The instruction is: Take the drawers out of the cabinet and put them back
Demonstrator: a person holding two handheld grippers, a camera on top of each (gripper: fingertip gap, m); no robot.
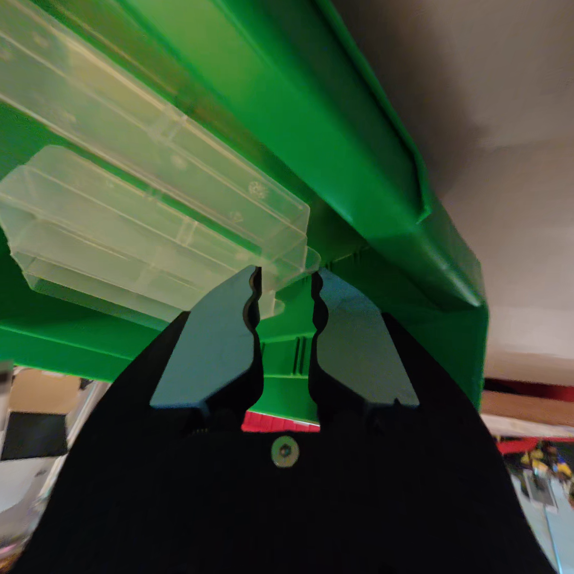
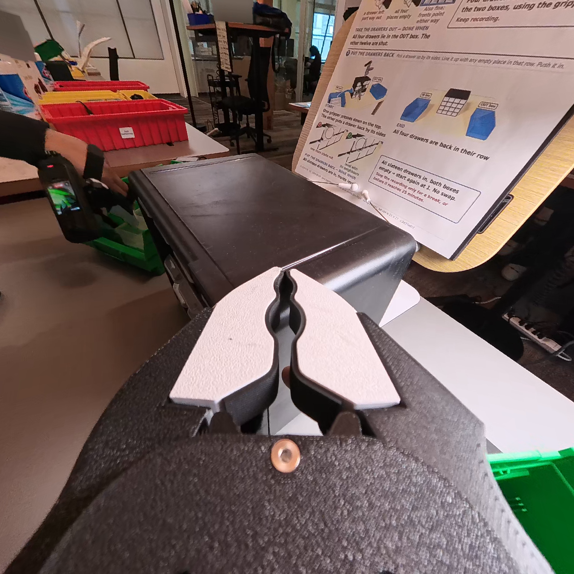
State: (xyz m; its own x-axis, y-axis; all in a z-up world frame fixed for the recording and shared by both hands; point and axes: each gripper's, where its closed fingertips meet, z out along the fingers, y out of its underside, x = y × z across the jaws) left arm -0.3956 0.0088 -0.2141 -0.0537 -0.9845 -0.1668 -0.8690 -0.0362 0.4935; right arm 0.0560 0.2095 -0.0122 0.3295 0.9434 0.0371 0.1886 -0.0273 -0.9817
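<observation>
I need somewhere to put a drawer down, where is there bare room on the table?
Bare grey-brown tabletop lies in front of the black cabinet, below the green plastic bin. That bin is crowded: clear plastic drawers and the left gripper fill it.

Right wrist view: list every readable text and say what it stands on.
I won't quote writing; these things bear it:
Poster: printed headings, captions and diagrams, legible.
Red bin: small white label on its front.
Hanging sheet: too small to read.
Left wrist view: nothing legible.
</observation>
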